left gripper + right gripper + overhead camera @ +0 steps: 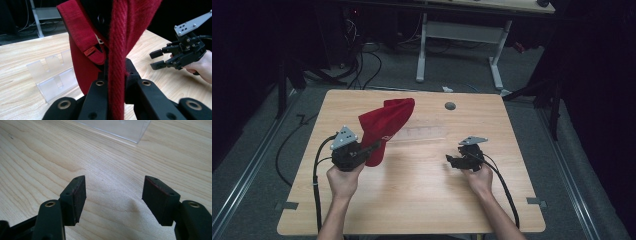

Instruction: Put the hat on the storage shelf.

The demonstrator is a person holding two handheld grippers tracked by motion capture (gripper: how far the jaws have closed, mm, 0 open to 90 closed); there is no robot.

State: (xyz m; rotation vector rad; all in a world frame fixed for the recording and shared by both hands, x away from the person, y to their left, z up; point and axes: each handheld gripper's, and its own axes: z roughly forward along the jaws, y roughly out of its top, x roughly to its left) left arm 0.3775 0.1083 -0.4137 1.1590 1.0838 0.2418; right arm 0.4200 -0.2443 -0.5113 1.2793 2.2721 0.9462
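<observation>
I work in what looks like a lab or recording room, dim all around, with light falling mostly on my wooden table (412,200). Black cables (362,65) lie tangled on the grey carpet (462,70) beyond it. A second desk on white metal legs (497,55) stands farther back. Metal rails (242,185) run along the floor on both sides of my table, and tape marks (287,205) sit near its corners. On the tabletop I see a clear plastic stand (53,77), nothing homely around it.
</observation>
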